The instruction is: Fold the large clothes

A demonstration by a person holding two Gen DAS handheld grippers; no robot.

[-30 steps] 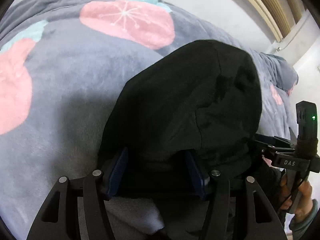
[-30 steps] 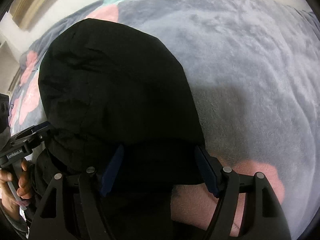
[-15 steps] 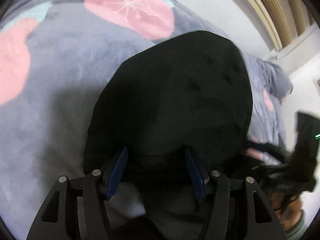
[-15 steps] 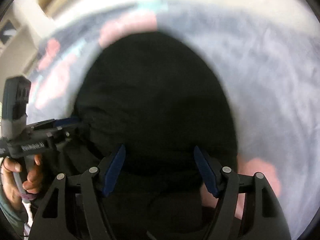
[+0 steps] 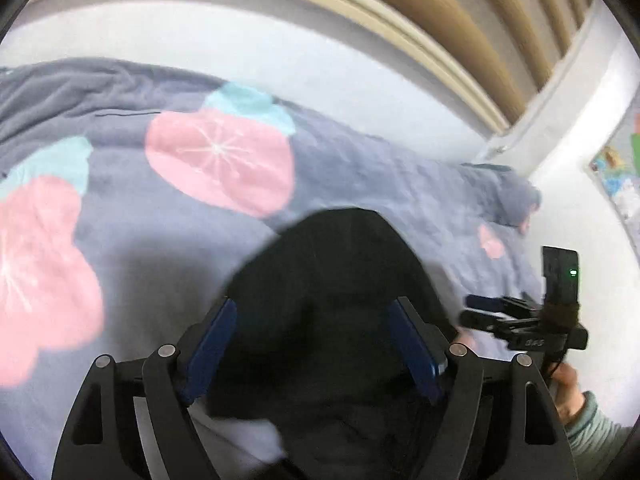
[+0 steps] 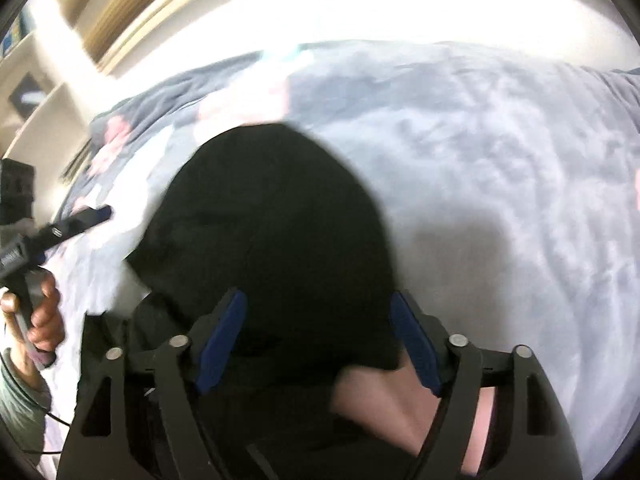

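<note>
I have both jaws spread wide: my left gripper (image 5: pixel 312 344) and right gripper (image 6: pixel 316 336) each straddle the black garment (image 5: pixel 336 304), which lies bunched on the grey fleece blanket (image 5: pixel 120 248), neither visibly pinching it

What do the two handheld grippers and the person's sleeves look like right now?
Both grippers, left and right, have black skeletal linkage arms with silver pivot bolts and blue finger pads. The right one's body shows a green light. Pale green sleeve cuffs cover the wrists.

Black grippers (image 5: pixel 316 344) — blue pads (image 5: pixel 412 348), silver screws.
</note>
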